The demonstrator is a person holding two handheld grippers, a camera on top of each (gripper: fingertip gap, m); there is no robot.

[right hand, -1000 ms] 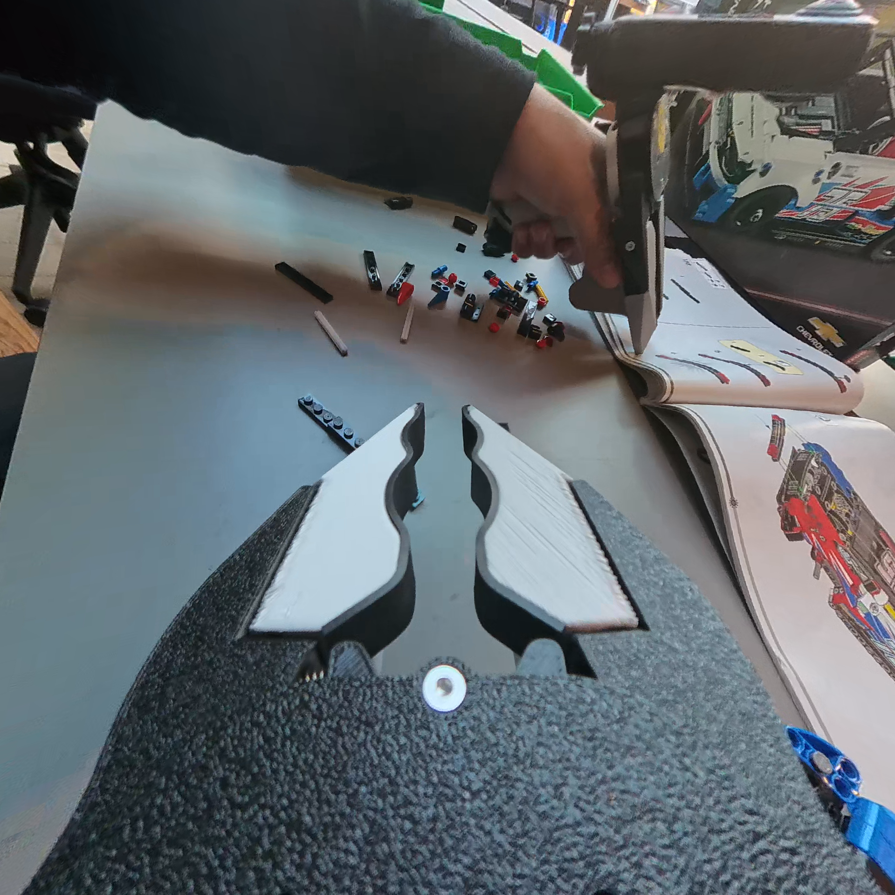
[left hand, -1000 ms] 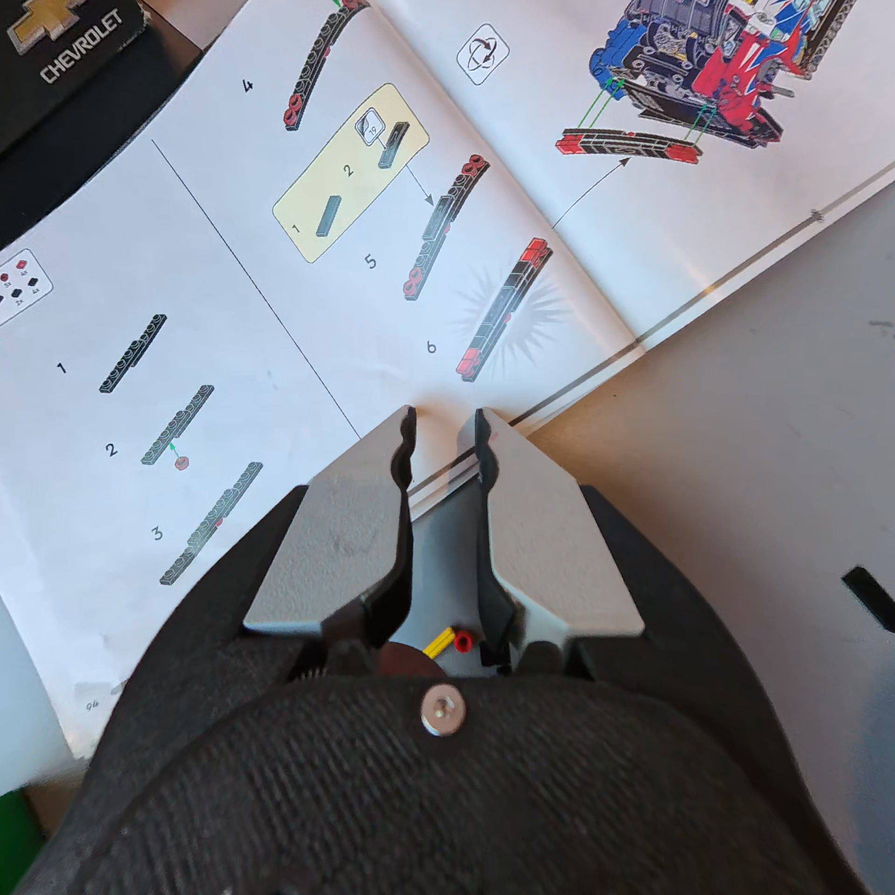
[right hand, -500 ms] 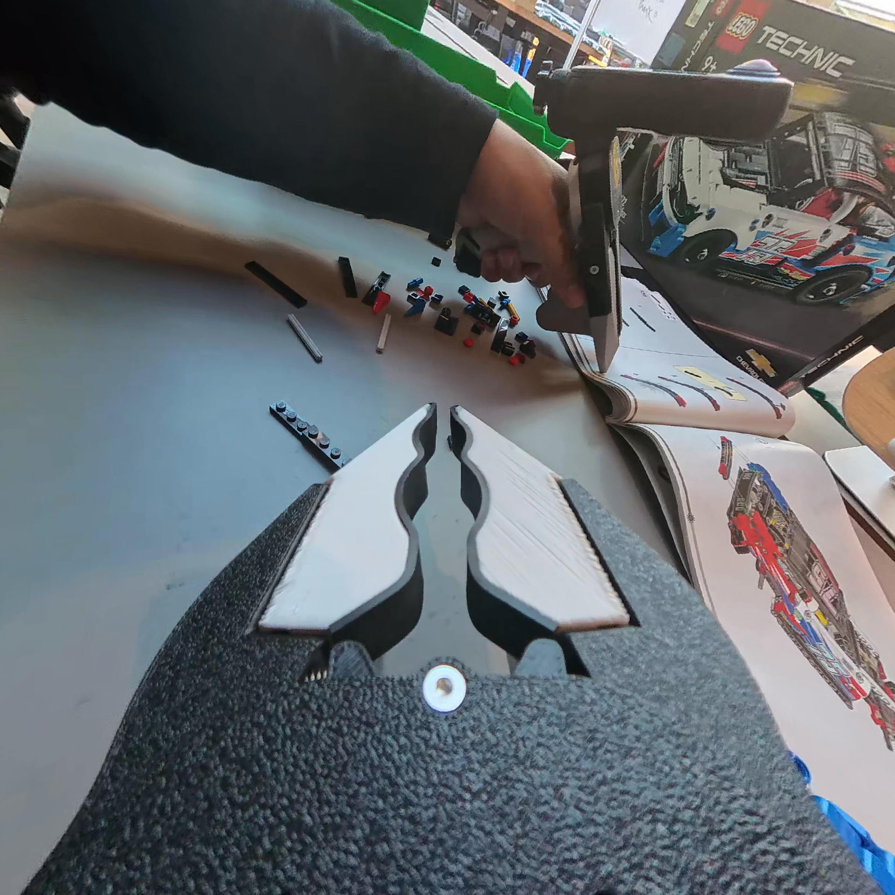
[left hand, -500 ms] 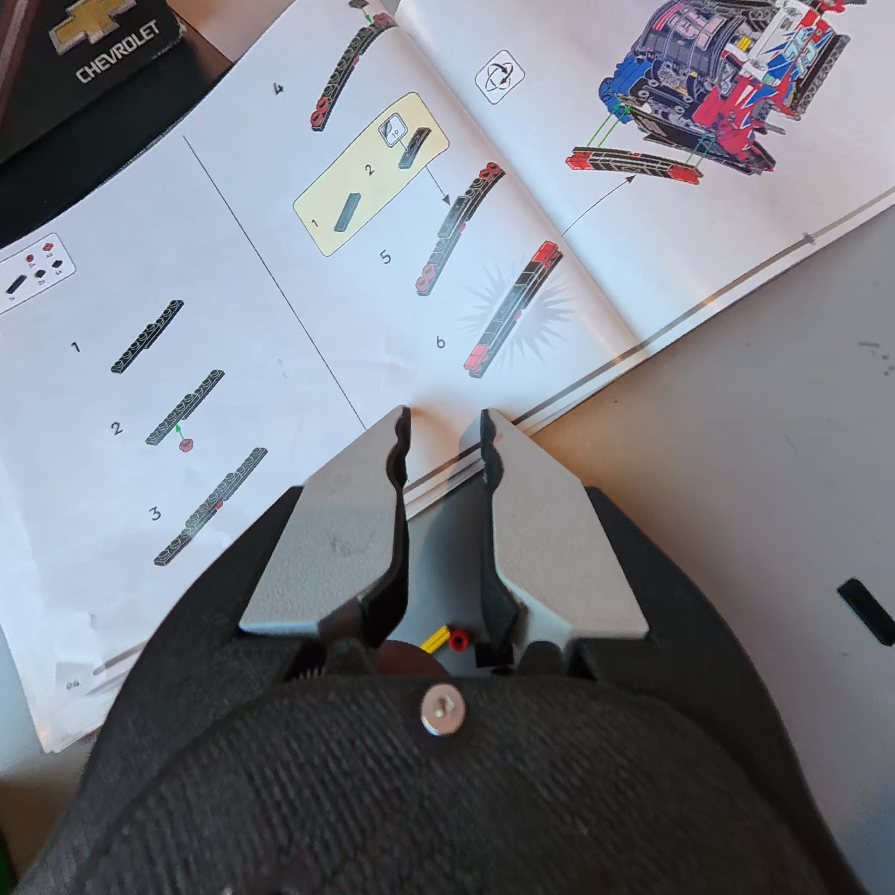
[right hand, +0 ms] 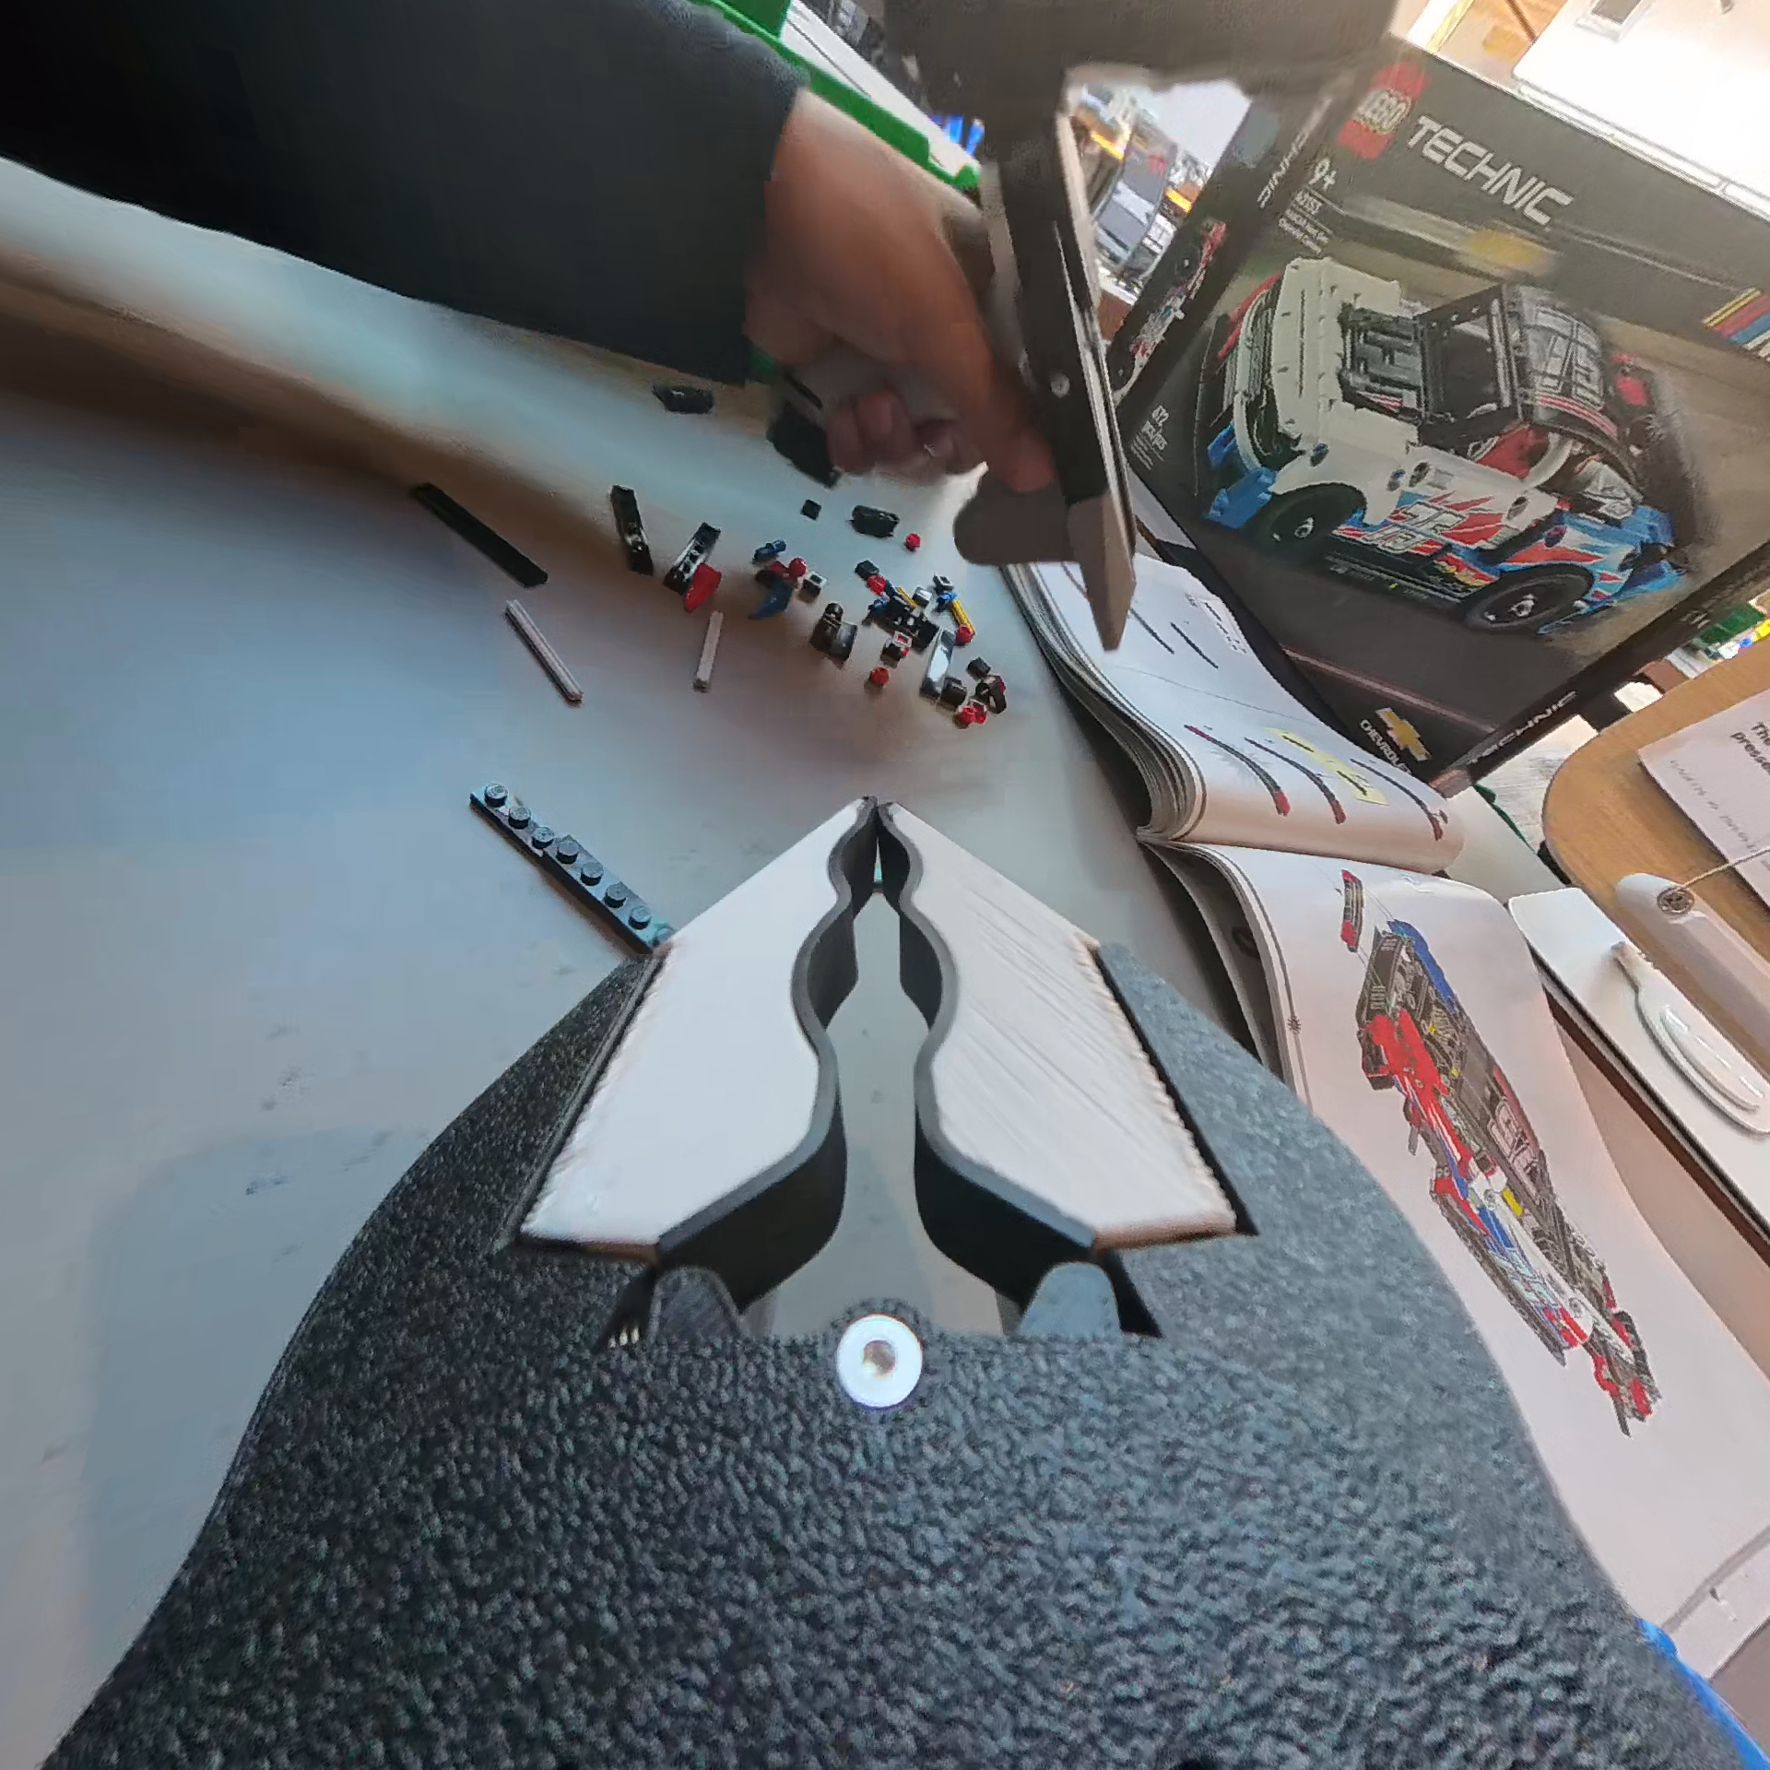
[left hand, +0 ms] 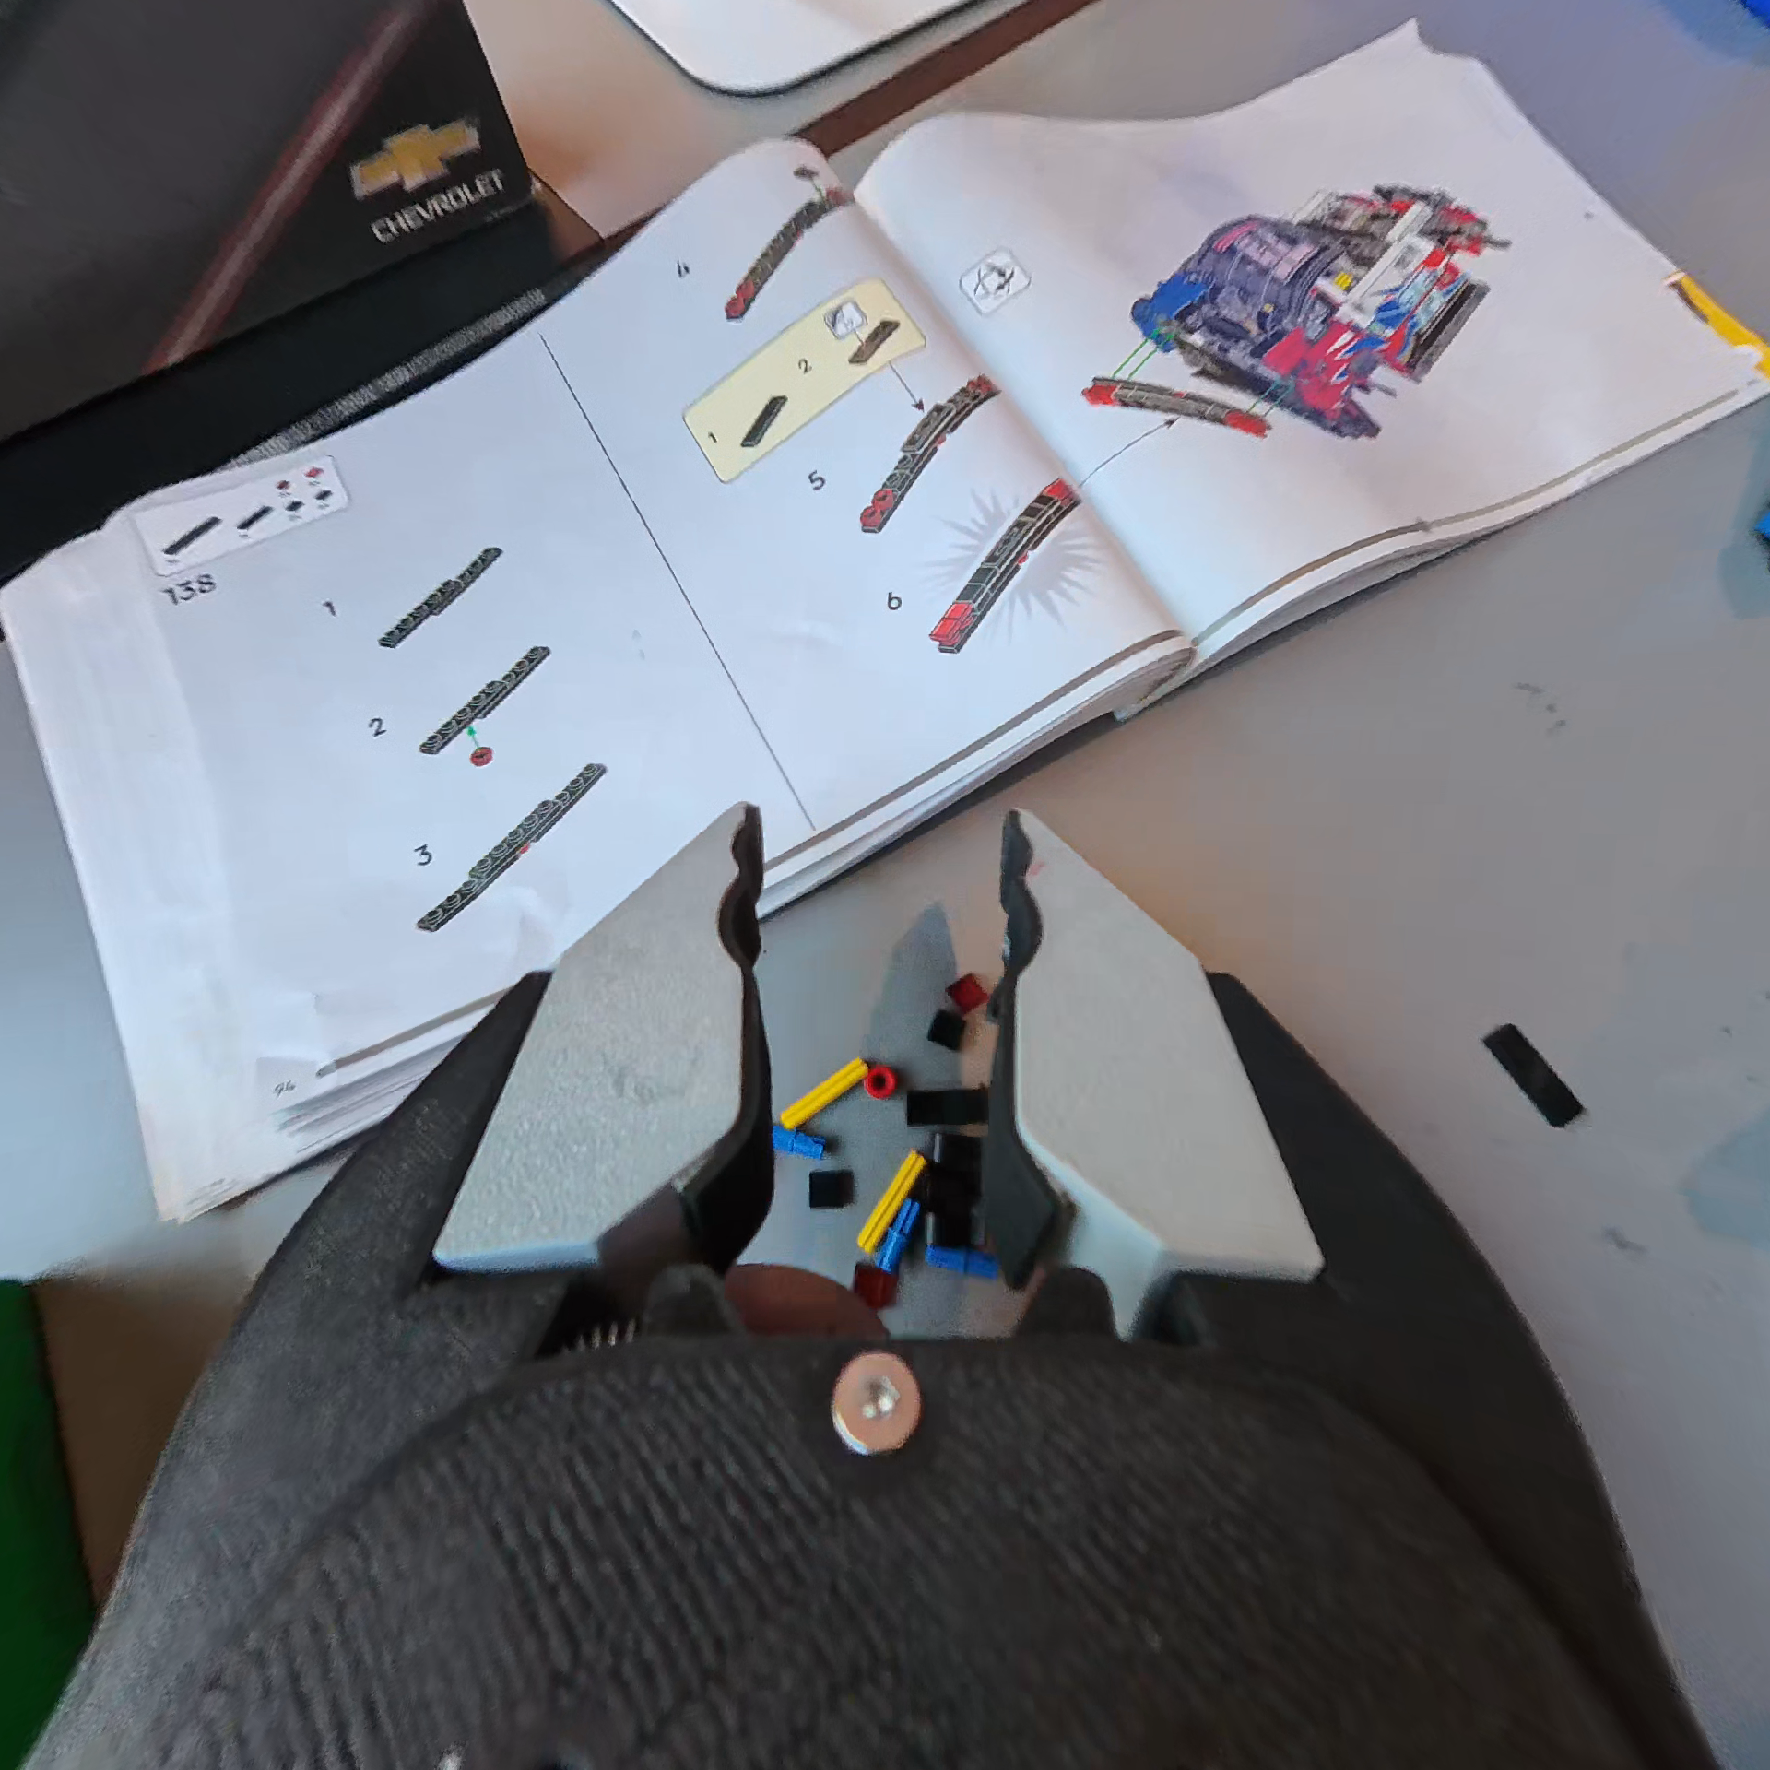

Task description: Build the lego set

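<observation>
My left gripper is open and empty, held above the grey table at the near edge of the open instruction booklet. Between its fingers I see a pile of small pieces: a yellow axle, a red bush, blue pins and black bits. My right gripper is shut with its tips touching and nothing between them. A long black studded plate lies flat just to its left. The pile of small pieces lies farther off, under the left gripper, which a hand holds.
The set's black box stands behind the booklet. Two grey axles and a long black beam lie left of the pile. A lone black piece lies right of the left gripper. A wooden side table is at right. My right fingertips sit around 20 centimeters from my left ones. The long black studded plate lies around 8 centimeters away from my right fingertips.
My left gripper has opened wider and drawn back from the booklet, so the pile shows between its fingers. My right gripper has closed from a narrow gap to shut.
</observation>
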